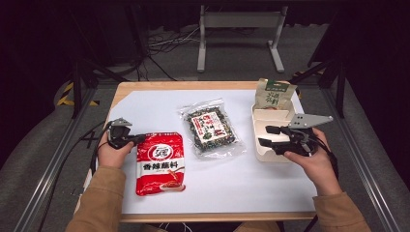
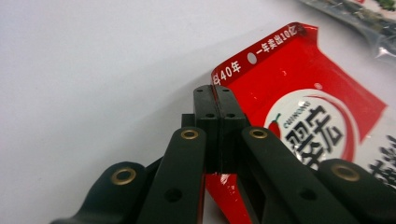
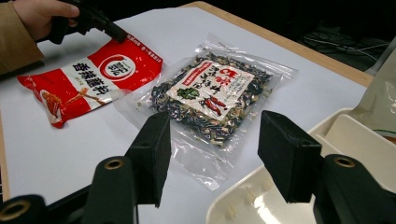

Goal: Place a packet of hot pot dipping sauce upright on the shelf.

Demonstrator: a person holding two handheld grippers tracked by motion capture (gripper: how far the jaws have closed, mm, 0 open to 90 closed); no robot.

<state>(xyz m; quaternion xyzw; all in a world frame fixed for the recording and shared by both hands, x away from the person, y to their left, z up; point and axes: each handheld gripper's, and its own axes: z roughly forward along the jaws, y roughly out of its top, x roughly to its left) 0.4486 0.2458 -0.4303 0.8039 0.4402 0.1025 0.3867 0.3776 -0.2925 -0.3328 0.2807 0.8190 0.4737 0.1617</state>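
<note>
A red seasoning packet (image 1: 160, 164) lies flat on the white sheet at front left. My left gripper (image 1: 137, 138) is shut on its upper left corner; in the left gripper view the jaws meet at the gripper's tip (image 2: 215, 93), with the red packet (image 2: 299, 84) pinched between them. A clear packet of dark dried mix (image 1: 212, 128) lies in the middle. My right gripper (image 1: 265, 136) stands open over the left part of a white tray (image 1: 265, 153). Its jaws (image 3: 215, 140) are wide apart with nothing between them, the clear packet (image 3: 215, 88) lying beyond them.
A beige and green pouch (image 1: 274, 94) leans upright at the tray's far end. The white sheet (image 1: 241, 179) covers a wooden table (image 1: 193, 85). A metal frame (image 1: 239, 21) and cables lie on the floor behind. From the right gripper view, the left gripper (image 3: 107, 28) is at the red packet (image 3: 88, 79).
</note>
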